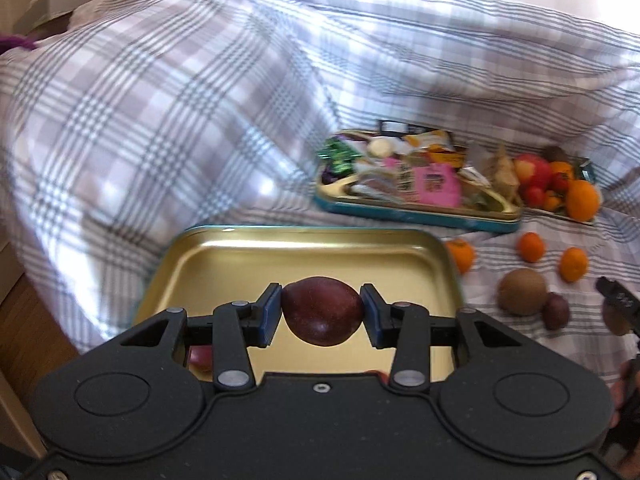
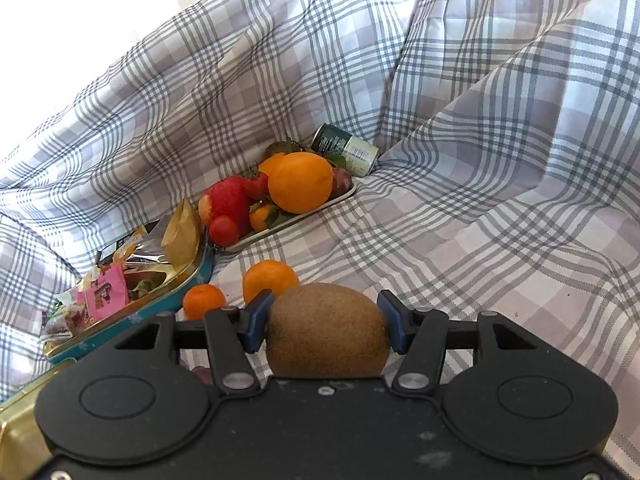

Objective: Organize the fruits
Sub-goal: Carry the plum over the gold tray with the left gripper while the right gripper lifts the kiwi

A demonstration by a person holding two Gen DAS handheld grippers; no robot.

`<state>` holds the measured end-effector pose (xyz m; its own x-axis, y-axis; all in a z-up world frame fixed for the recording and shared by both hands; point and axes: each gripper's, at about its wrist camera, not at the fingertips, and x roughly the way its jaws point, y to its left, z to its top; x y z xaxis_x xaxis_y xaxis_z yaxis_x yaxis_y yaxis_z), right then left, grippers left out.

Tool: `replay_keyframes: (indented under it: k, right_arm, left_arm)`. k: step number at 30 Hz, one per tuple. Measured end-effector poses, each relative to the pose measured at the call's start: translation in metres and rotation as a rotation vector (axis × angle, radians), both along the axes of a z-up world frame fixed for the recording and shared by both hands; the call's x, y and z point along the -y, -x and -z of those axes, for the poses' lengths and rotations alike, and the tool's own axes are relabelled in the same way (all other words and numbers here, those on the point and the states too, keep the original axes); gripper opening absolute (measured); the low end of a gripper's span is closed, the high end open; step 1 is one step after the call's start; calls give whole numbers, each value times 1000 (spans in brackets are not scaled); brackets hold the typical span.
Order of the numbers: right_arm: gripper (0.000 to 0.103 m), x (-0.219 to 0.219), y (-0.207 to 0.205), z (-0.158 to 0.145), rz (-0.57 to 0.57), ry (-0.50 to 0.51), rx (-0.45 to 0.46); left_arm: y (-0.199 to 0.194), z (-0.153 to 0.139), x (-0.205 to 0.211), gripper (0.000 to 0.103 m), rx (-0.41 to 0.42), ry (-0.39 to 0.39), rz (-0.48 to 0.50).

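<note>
Gripping left claw [image 1: 322, 312]: clamped on plum [image 1: 322, 310], frame centre, above gold tin [image 1: 224, 264]
Right claw [image 2: 325, 326]: clamped on kiwi [image 2: 326, 330], lower centre
Bed [image 2: 480, 200]: tangerines [image 2: 270, 280] left of kiwi

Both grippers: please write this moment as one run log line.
left gripper: shut on dark plum above gold tray | right gripper: shut on kiwi

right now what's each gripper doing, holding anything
left gripper: closed on a dark red fruit, above the gold tray.
right gripper: closed on a kiwi, above the checked bedding.
</note>
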<state>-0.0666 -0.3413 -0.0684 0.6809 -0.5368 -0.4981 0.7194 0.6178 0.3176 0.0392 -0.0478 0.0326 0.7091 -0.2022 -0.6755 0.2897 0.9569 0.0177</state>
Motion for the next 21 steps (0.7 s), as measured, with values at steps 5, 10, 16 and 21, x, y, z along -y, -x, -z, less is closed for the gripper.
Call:
replay_keyframes:
  k: [5, 10, 16, 21]
  right_arm:
    - [59, 0, -2, 0, 21, -10, -17]
    - [59, -1, -8, -1, 15, -10, -56]
    - [59, -24, -15, -19, -49, 60, -106]
    - [59, -62, -16, -49, -146, 102, -53]
  left_arm:
    - [-9, 9, -19, 50, -36, -10, -59]
    - [-15, 15, -35, 50, -70, -5, -87]
    - [-25, 21, -44, 50, -96, -7, -94]
    - [-34, 26, -46, 50, -119, -4, -87]
